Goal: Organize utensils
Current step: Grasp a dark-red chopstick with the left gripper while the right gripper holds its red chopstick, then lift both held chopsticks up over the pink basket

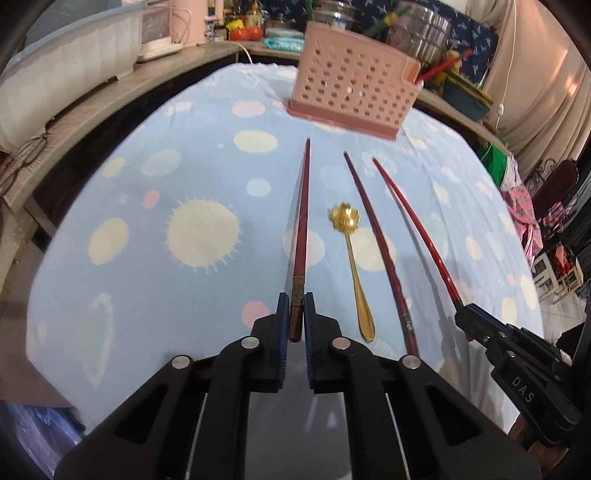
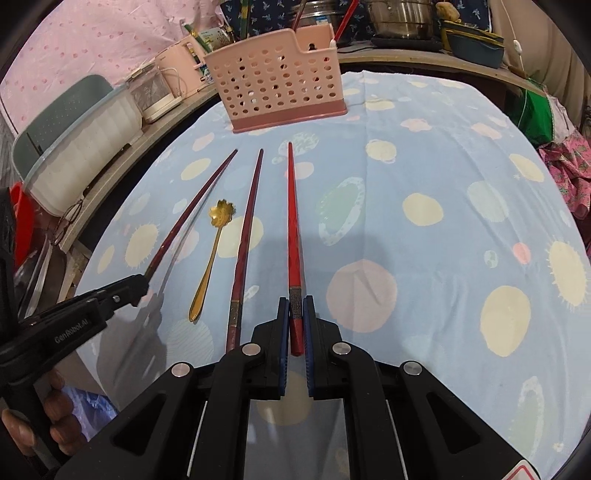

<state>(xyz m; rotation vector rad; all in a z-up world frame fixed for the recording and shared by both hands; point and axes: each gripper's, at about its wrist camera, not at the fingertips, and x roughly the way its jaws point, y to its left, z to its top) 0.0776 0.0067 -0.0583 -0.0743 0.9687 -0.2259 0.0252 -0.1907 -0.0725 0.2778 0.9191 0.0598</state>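
My left gripper [image 1: 295, 301] is shut on the thick end of a dark red chopstick [image 1: 301, 221], which points toward the pink perforated utensil basket [image 1: 354, 92]. My right gripper [image 2: 295, 304] is shut on the thick end of a bright red chopstick [image 2: 293, 221], also pointing at the basket [image 2: 277, 85]. Between them a third dark red chopstick [image 1: 380, 251] [image 2: 245, 240] and a gold flower-bowl spoon [image 1: 351, 258] [image 2: 212, 251] lie on the blue spotted cloth [image 1: 166, 184]. Each gripper shows in the other's view: the right [image 1: 461, 312], the left [image 2: 142, 284].
A wooden ledge [image 1: 92, 107] curves behind the table with a white tub [image 2: 81, 140], a pink appliance [image 2: 166, 81], jars and steel pots [image 2: 399, 18]. Glasses [image 2: 68, 218] lie on the ledge. Pink clothes [image 1: 524, 218] hang at the right.
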